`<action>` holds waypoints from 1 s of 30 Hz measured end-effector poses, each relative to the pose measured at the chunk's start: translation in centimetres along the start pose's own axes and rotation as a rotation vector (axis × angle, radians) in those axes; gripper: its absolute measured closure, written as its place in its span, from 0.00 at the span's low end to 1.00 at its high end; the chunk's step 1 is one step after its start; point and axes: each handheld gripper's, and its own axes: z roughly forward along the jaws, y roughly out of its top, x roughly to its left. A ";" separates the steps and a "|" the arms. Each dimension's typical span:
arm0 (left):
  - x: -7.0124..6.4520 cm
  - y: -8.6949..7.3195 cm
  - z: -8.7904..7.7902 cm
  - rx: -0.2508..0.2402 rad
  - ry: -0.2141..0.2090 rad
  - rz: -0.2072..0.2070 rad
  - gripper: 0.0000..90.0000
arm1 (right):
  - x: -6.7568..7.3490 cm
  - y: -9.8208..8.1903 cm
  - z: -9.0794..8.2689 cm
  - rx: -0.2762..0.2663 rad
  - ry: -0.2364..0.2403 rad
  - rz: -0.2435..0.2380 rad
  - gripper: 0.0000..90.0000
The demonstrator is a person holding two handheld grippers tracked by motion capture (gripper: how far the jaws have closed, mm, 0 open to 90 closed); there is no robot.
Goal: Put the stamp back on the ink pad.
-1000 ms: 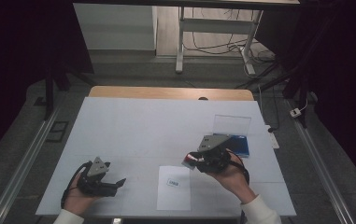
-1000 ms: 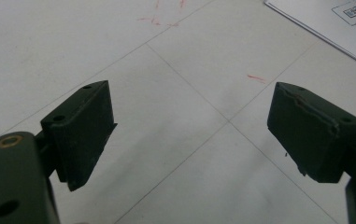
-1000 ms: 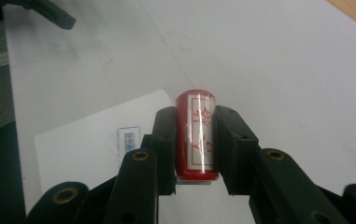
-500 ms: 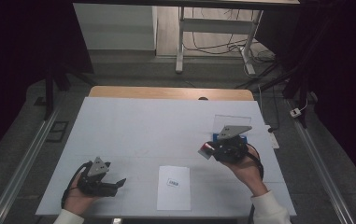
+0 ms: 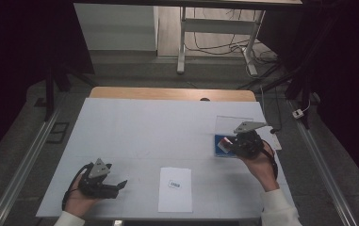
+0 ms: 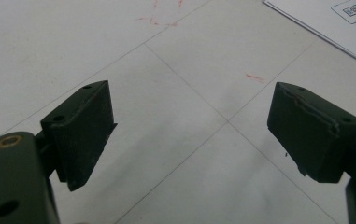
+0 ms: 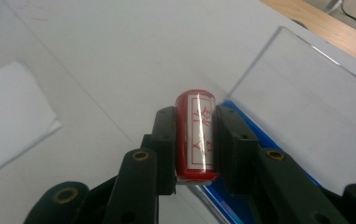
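Right tongs carry red stamp over blue ink-pad case, right of frame.

Left tongs (image 5: 120, 184), lower left, rest open and empty. Paper sheet (image 5: 175, 189) lies low centre. Right tongs (image 7: 192, 140) clamp the red stamp (image 7: 195, 135), long axis running away between the pads, above the blue case (image 5: 224, 150); clear lid (image 7: 306, 121) stands just beyond.

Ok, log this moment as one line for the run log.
right tool: shut on red stamp | above blue tray | left tool: open, holding nothing | paper sheet: flat on table
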 end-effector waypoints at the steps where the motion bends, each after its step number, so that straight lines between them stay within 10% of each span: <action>1: 0.0 0.0 0.0 -0.001 -0.002 -0.002 0.16 | -0.2 -0.1 0.0 0.001 -0.013 0.001 0.77; 20: 0.2 0.6 0.6 0.002 -0.011 0.007 0.16 | -2.9 -1.8 2.3 0.137 -0.138 -0.001 0.77; 30: 0.2 0.5 0.5 0.000 -0.007 0.006 0.16 | -3.3 -1.8 3.6 0.151 -0.130 0.008 0.68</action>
